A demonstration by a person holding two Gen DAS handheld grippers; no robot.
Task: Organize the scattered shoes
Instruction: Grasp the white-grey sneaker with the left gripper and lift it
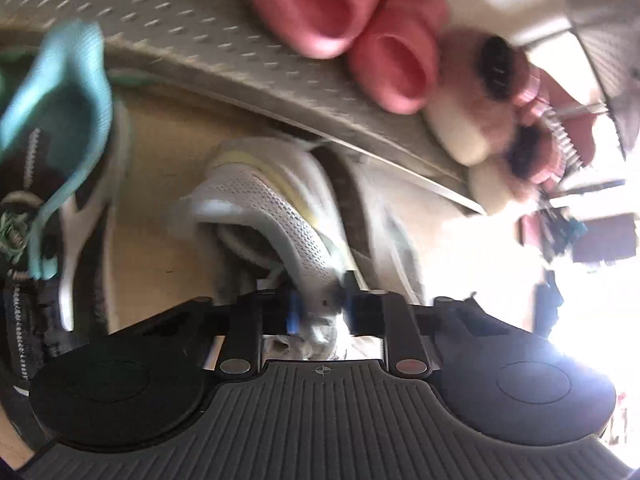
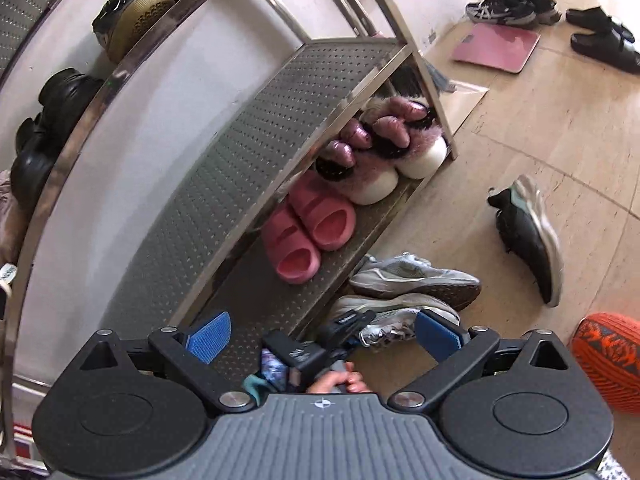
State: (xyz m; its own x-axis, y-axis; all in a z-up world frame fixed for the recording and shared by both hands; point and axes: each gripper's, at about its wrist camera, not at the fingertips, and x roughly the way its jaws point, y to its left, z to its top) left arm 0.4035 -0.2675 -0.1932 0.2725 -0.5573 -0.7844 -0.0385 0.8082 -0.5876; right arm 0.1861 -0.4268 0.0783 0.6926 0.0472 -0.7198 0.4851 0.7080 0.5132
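The metal shoe rack point(image 2: 256, 152) already carries part of the load: a pair of pink slides point(image 2: 308, 236) and a pair of furry pink slippers point(image 2: 384, 160) sit side by side on its lowest shelf, and dark shoes point(image 2: 52, 120) line the upper tiers. The left tongs point(image 1: 318, 312) are closed on the collar of a grey mesh sneaker point(image 1: 272, 216), which lies on the floor just in front of that lowest shelf; motion blur keeps the exact bite unclear. Its mate, a second grey sneaker point(image 2: 416, 276), lies on its side against the rack's front edge. The right tongs point(image 2: 320, 334) stand wide open, holding nothing, above the scene. Still on the floor are a black sneaker with teal lining point(image 2: 528, 236) well apart from the rack, and, far off by a pink scale point(image 2: 496, 48), another pair of trainers point(image 2: 508, 8) and 2 black sandals point(image 2: 600, 36). By my judgement, the sorting is partway, with at least 7 shoes left loose.
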